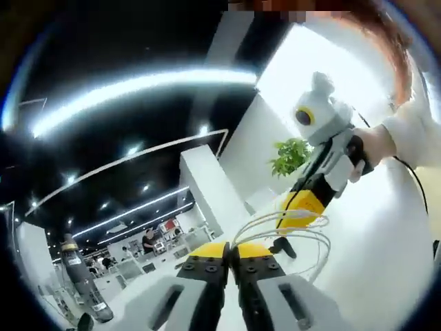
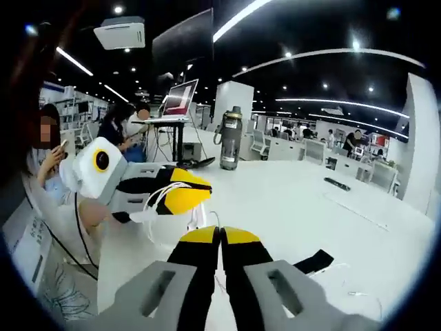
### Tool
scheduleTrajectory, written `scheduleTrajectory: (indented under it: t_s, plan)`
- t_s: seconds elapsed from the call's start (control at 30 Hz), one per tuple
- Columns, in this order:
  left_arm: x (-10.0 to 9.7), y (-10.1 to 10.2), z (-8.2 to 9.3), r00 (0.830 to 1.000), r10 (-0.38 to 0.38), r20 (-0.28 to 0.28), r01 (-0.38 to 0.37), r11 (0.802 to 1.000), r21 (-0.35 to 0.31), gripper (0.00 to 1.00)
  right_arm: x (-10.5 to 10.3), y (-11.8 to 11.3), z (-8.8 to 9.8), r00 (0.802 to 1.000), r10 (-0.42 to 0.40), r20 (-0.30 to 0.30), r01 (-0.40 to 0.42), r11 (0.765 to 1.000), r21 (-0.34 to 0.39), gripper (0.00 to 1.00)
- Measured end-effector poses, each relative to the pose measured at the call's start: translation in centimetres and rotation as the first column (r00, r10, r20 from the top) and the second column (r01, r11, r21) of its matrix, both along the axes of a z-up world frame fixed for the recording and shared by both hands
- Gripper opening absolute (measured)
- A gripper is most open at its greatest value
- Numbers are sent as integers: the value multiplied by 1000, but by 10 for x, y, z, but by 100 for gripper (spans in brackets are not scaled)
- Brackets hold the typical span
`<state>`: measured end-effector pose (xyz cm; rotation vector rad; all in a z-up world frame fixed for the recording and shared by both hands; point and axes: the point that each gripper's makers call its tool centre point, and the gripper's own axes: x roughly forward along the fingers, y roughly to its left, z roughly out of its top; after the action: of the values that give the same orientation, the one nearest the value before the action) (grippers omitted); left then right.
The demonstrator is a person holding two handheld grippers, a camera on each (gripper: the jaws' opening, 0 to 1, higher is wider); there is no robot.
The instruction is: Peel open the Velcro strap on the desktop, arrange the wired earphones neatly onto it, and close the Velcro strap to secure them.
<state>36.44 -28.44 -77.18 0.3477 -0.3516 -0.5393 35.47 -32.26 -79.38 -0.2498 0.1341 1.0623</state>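
Observation:
The white earphone cable [image 1: 289, 231] hangs in loose loops between my two grippers, above the white desk. My left gripper [image 1: 231, 249] is shut, with the cable coming out at its yellow tips. My right gripper [image 1: 302, 215], held by a hand, comes in from the right and is shut on the other end of the loops. In the right gripper view my right gripper [image 2: 220, 236] is shut with the cable [image 2: 160, 200] running up from it to the left gripper [image 2: 205, 192]. The black Velcro strap [image 2: 313, 262] [image 1: 284, 247] lies flat on the desk beyond the grippers.
A grey water bottle [image 2: 231, 138] stands far back on the desk [image 2: 296, 200], with a dark flat object [image 2: 337, 183] to the right. A laptop [image 2: 180, 96] and seated people are at the left. A green plant [image 1: 291, 155] stands beyond the desk.

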Motion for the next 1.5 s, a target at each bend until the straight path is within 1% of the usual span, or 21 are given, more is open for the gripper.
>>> scheduleTrajectory:
  t_s: [0.1,0.17,0.23,0.33,0.43,0.47,0.5,0.53,0.57,0.6,0.7,0.8,0.83,0.93,1.0,1.07,1.1,1.17,1.27,1.33,1.5]
  plan:
    - [-2,0,9,999,-40,14,41,997,-67,7,1,3,4,1000,-11,11,11,999,33,4]
    - [-5,-1,11,997,-73,1,73,991,-112,7,3,5,8,1000,-25,-16,26,995,93,4]
    - [-10,-3,17,993,-121,7,120,978,-171,7,3,6,11,999,-16,-49,23,989,148,4]
    - [-19,-4,23,976,-216,-11,206,941,-268,6,6,1,15,999,-27,-39,33,985,167,4]
    - [-26,0,30,961,-277,-5,256,897,-360,6,2,-2,28,998,-18,-60,33,966,257,4]
    - [-28,3,33,960,-278,-1,256,886,-386,6,2,-3,32,998,-18,-58,33,960,280,4]
    - [-29,6,34,961,-276,2,255,884,-392,6,-1,-4,37,999,-11,-53,27,951,309,4]
    - [-32,7,34,962,-273,9,255,886,-388,6,-3,-4,39,999,-6,-51,22,946,324,4]
    - [-32,9,34,968,-251,20,241,901,-361,6,-6,-5,44,999,2,-52,17,936,351,4]
    - [-34,9,29,976,-216,32,216,933,-289,6,-9,-5,48,999,16,-49,4,926,376,4]
    - [-36,10,22,981,-189,35,192,959,-208,7,-14,-8,49,999,22,-47,-1,917,400,4]
    - [-40,23,27,981,-184,56,192,957,-217,6,-18,-11,50,999,28,-43,-8,915,404,4]
    - [-41,26,29,982,-173,72,184,962,-202,6,-22,-11,53,999,41,-32,-24,912,410,4]
    - [-46,32,33,982,-143,126,158,980,-121,6,-38,-7,68,994,104,18,-101,883,458,4]
    - [-51,31,37,976,-142,167,158,983,-89,6,-51,-5,80,987,155,47,-157,852,499,4]
    - [-54,29,40,968,-142,206,154,987,-45,6,-59,-4,90,979,191,65,-197,835,514,4]
    - [-55,29,42,965,-130,226,141,990,-32,6,-62,-2,92,977,208,58,-207,829,520,4]
    - [-57,27,43,963,-133,237,143,989,-26,6,-71,2,99,962,270,33,-243,798,552,4]
    - [-59,26,48,955,-148,256,167,984,-54,6,-75,7,101,946,325,-11,-256,766,590,4]
    - [-59,25,48,954,-143,265,165,984,-64,6,-71,11,100,946,324,-19,-252,769,588,4]
    - [-58,22,46,952,-145,269,169,983,-70,6,-53,23,83,951,301,-68,-219,815,537,4]
